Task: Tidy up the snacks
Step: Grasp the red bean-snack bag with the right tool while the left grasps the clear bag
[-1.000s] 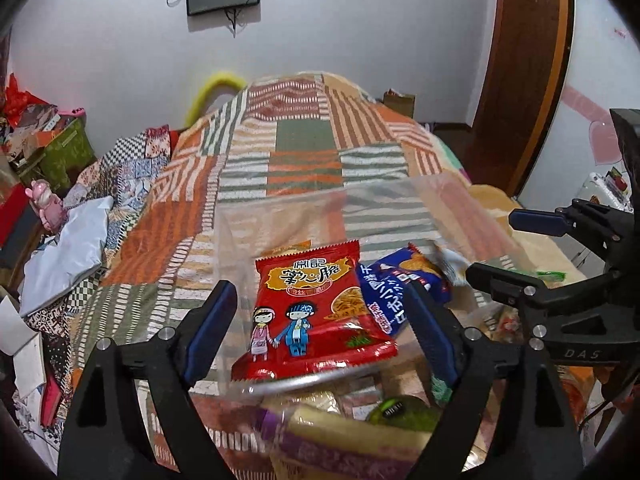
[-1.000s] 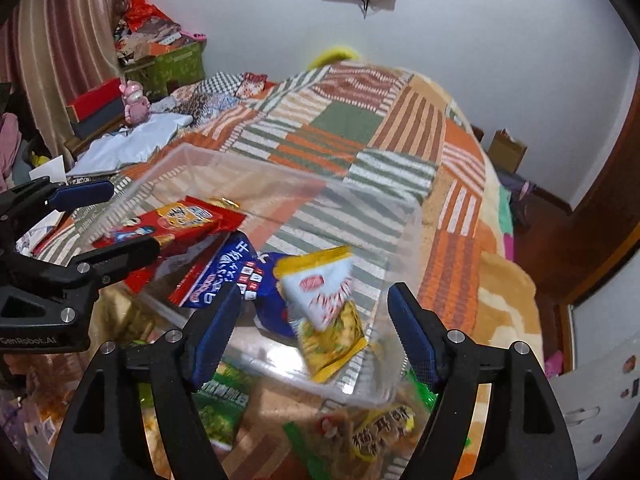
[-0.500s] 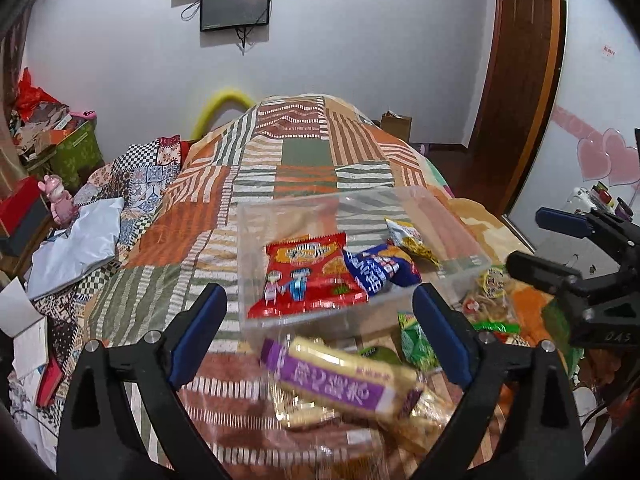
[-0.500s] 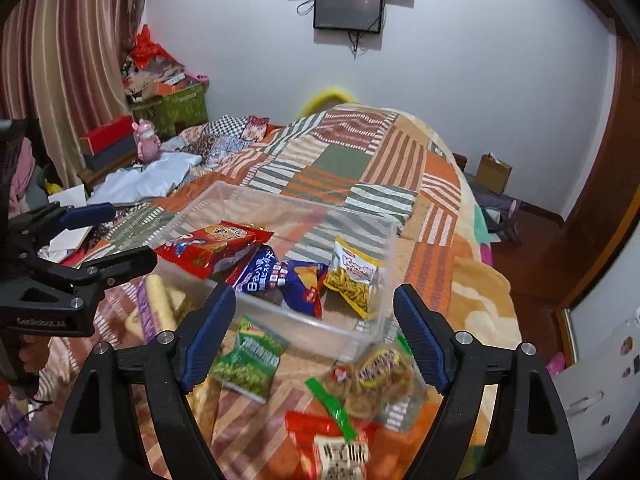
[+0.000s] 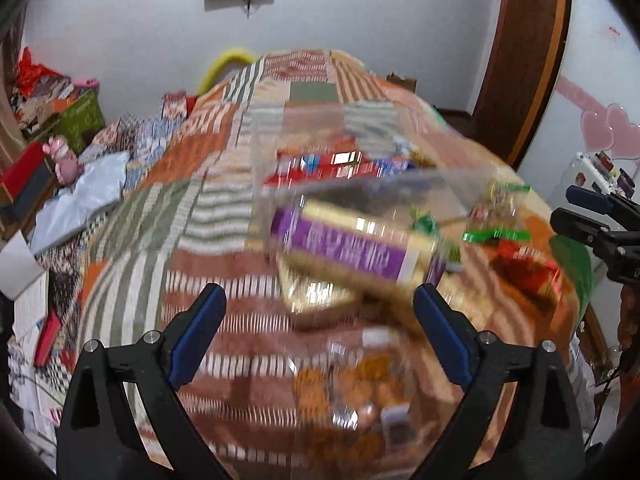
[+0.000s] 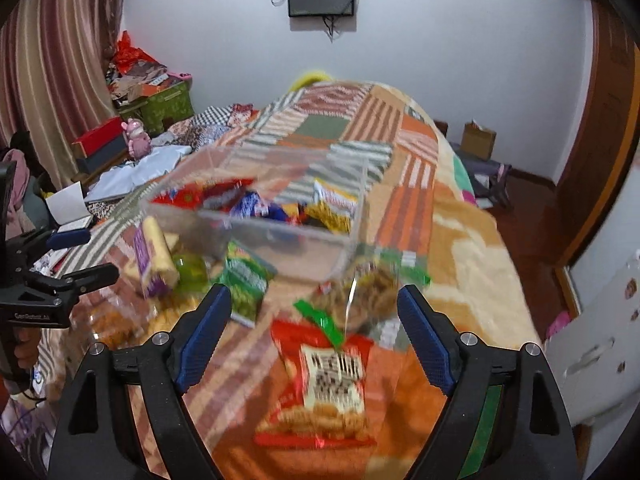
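A bed point(image 6: 404, 184) under a patchwork quilt carries a clear bin point(image 6: 288, 236) and loose snack packs point(image 6: 332, 384) beside it.

Loose snack packets crowd the patchwork bedspread point(image 6: 404, 184) on the near side of the clear plastic bin point(image 6: 280, 236): a purple-labelled yellow packet point(image 5: 352, 244), a green packet point(image 6: 244, 284), a red packet point(image 6: 324, 376). Beyond the bin the bedspread lies bare. The bin's top is open.
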